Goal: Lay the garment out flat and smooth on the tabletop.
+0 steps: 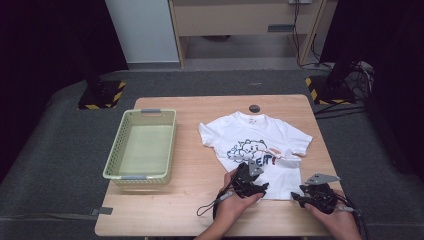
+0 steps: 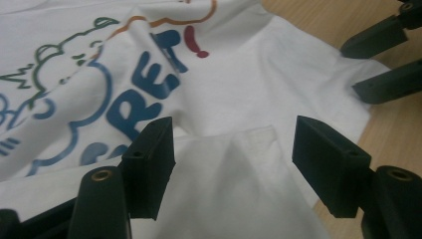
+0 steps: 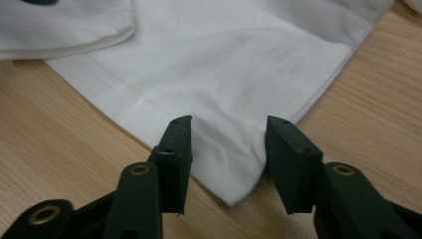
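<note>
Right hand-held gripper (image 3: 226,149): jaws partly open, straddling the near hem corner of the white t-shirt (image 3: 234,74). Cloth sits between the pads, but I see gaps on both sides, so I read no grip yet. Left hand-held gripper (image 2: 231,159): jaws wider apart, set over a raised fold of the same shirt just below the blue print; the pads aren't pressing there either. Neither has hold of anything.

Why this setup, as I judge it: both sit on the shirt's near edge, one at the corner and one further along the hem, which looks like a two-point pickup for a fold or lift. The corner is the easy bite; the ridge of cloth under the left jaws gives it something to pinch instead of flat fabric on wood.

Pose, from the high view: both forearms come in from the bottom edge. The left hand (image 1: 235,200) is angled up and right, with its gripper (image 1: 248,181) pointing into the shirt body. The right gripper (image 1: 312,192) sits low at the shirt's near right corner, pointing left.

Shirt (image 1: 257,150) lies flat, print up, collar away from me, on the right half of the bench (image 1: 195,215). Green basket (image 1: 142,142) stands well apart on the left, nothing in it that I can see.
</note>
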A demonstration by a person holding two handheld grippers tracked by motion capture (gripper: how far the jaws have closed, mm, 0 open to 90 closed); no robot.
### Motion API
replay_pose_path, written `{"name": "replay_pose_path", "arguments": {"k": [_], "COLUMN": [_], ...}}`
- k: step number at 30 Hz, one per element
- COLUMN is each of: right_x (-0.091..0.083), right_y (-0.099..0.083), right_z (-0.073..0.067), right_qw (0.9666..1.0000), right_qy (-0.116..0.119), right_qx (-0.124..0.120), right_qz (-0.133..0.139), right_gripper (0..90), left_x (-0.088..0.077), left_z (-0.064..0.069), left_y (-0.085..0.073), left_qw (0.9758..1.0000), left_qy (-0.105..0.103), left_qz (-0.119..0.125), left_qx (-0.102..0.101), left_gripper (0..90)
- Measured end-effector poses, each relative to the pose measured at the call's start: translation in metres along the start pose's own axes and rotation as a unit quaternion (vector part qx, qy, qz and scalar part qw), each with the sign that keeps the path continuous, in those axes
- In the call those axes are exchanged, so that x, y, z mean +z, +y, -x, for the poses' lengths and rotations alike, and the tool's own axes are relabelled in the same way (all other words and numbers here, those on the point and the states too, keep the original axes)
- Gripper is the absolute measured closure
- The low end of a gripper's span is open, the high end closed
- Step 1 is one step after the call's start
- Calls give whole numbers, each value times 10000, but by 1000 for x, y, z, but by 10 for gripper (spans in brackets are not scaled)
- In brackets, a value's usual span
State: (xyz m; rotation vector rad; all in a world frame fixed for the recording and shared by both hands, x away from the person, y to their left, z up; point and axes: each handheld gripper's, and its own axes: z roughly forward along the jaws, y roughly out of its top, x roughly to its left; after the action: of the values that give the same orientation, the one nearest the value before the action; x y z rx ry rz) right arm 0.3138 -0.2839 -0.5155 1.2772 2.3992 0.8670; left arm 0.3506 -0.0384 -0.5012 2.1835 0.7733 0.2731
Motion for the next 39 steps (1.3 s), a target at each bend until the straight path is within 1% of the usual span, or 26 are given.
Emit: {"name": "replay_pose_path", "arguments": {"k": [2, 4, 5, 7, 11, 14, 15, 16, 17, 18, 20, 21, 24, 29, 33, 36, 39], "right_x": [1, 1, 2, 2, 2, 2, 2, 2, 2, 1, 1, 1, 0, -3, -6, -8, -13], "right_y": [2, 3, 3, 3, 4, 3, 3, 3, 3, 3, 2, 2, 2, 0, -3, -5, -8], "right_z": [-2, -2, -3, -3, -2, -2, -1, -1, -1, 0, 0, 1, 2, 10, 15, 16, 16], "right_qw": [10000, 9999, 9999, 9999, 9999, 9999, 9999, 9999, 9999, 9999, 9999, 9999, 9999, 9999, 9999, 9999, 9999], "right_qy": [46, 77, 92, 106, 121, 124, 127, 131, 124, 110, 119, 119, 91, -26, -60, -66, -42], "right_qx": [-44, -94, -91, -93, -104, -98, -101, -110, -117, -121, -115, -114, -133, -135, -74, -37, -25], "right_qz": [-16, -5, 4, -1, -2, 19, 22, 11, 9, 12, 29, 33, 37, -28, -34, -69, -95], "right_gripper": [629, 663, 670, 677, 692, 705, 713, 725, 741, 754, 781, 797, 814, 823, 825, 828, 830], "left_x": [5, 10, 13, 18, 28, 29, 28, 28, 27, 27, 25, 23, 12, -16, -38, -51, -62], "left_z": [5, 9, 11, 11, 8, 8, 8, 7, 6, 4, 2, 1, -2, -13, -24, -32, -38], "left_y": [1, 3, 3, 3, -1, -3, -2, -2, -2, -2, -2, -2, -1, -1, -7, -13, -20], "left_qw": [10000, 9999, 9999, 9998, 9996, 9995, 9995, 9995, 9994, 9993, 9994, 9994, 9996, 9998, 9998, 9997, 9996], "left_qy": [-63, -115, -133, -121, -116, -54, -57, -89, -102, -130, -142, -149, -149, -54, 64, 130, 179], "left_qz": [3, -41, -47, -119, -271, -290, -295, -295, -322, -325, -301, -273, -181, -49, -5, 11, -1], "left_qx": [32, 73, 65, 88, 31, 94, 114, 115, 124, 144, 128, 138, 132, 192, 200, 193, 217], "left_gripper": [348, 367, 374, 419, 465, 545, 592, 656, 686, 739, 798, 821, 844, 849, 849, 849, 849]}}
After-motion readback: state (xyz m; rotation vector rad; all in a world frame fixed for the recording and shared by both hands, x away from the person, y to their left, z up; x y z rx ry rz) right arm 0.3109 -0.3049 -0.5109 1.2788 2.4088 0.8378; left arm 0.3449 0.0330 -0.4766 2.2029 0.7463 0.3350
